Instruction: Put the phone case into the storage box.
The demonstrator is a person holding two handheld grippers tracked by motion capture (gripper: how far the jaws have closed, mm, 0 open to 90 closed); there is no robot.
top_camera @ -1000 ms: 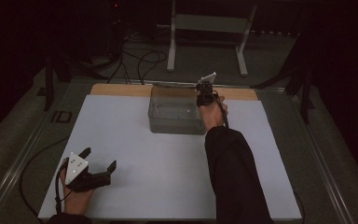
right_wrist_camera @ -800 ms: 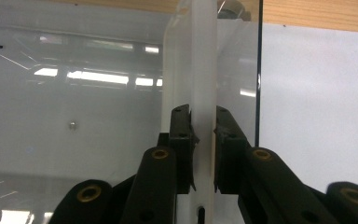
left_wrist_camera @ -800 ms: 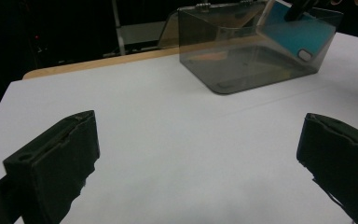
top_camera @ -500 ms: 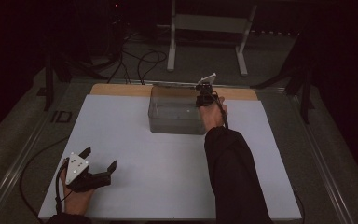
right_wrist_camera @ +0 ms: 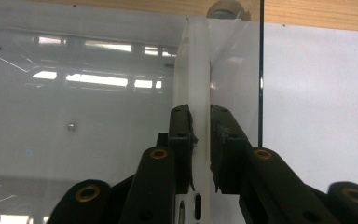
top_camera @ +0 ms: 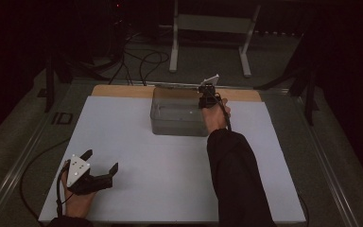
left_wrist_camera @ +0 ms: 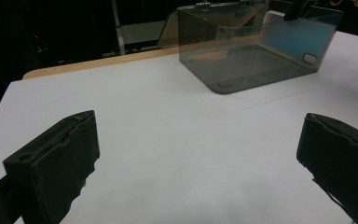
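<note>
Right gripper (right_wrist_camera: 200,126): jaws clamped on clear box (top_camera: 177,113) wall
Left gripper (top_camera: 99,165): jaws wide, empty
Risk: thin wall may slip; box tips

The clear box (top_camera: 179,113) at the table's (top_camera: 137,142) far edge is the sole obstacle; the near half lies open for passage.

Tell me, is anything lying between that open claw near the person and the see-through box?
Nothing visible does. Bare white table lies between the left gripper and the clear box. The right gripper is shut on the box's right wall.
</note>
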